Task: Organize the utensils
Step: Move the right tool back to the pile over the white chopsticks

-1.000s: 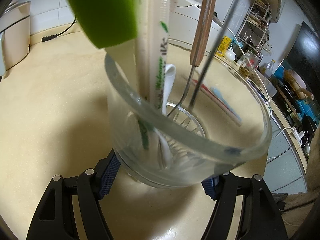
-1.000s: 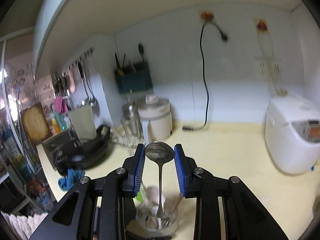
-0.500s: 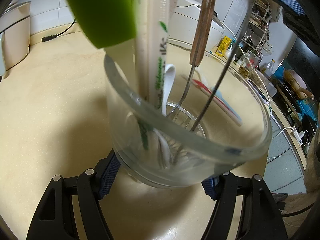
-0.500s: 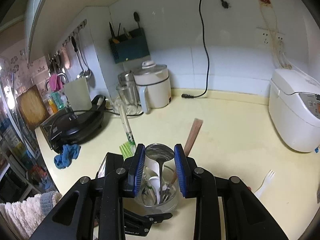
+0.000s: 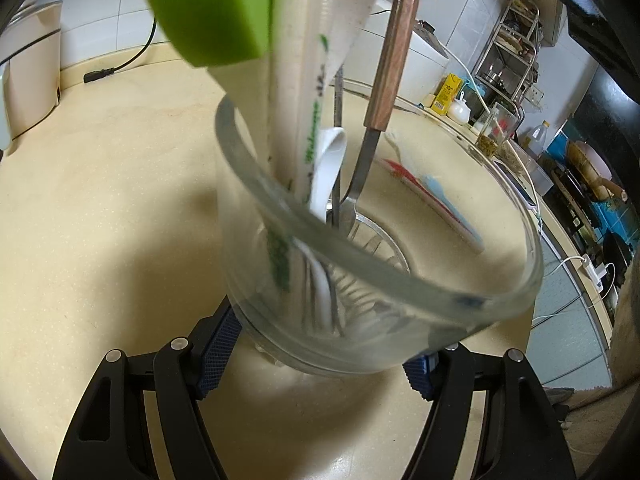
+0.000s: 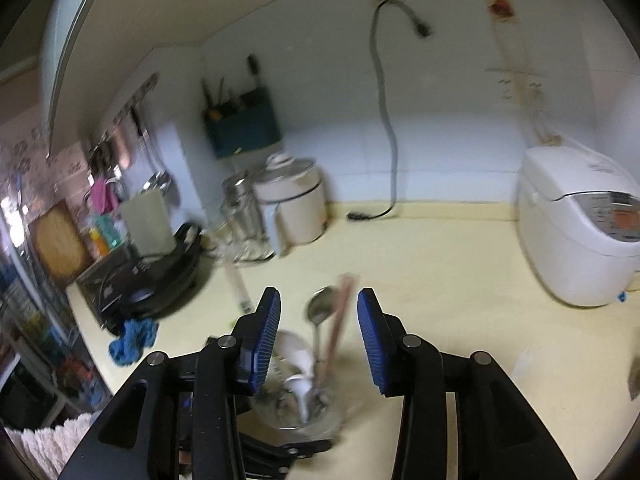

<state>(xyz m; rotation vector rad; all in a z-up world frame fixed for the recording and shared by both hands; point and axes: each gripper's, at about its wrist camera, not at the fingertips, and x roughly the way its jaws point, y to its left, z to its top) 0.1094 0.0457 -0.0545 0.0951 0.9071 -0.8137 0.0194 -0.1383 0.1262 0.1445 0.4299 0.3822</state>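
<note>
Blue pads on the right tool point(image 6: 319, 336) have just been spreading, and the steel spoon point(image 6: 321, 308) stands free between them, dropped handle-down into the glass jar point(image 5: 400, 280). The left tool point(image 5: 316, 364) is clamped on that jar's base on the cream bench point(image 5: 100, 200). Judging by looks, the jar is heavy, slick and breakable, so the low grip suits it. The spoon is stiff, light and slippery; its neck is the place to pinch.
</note>
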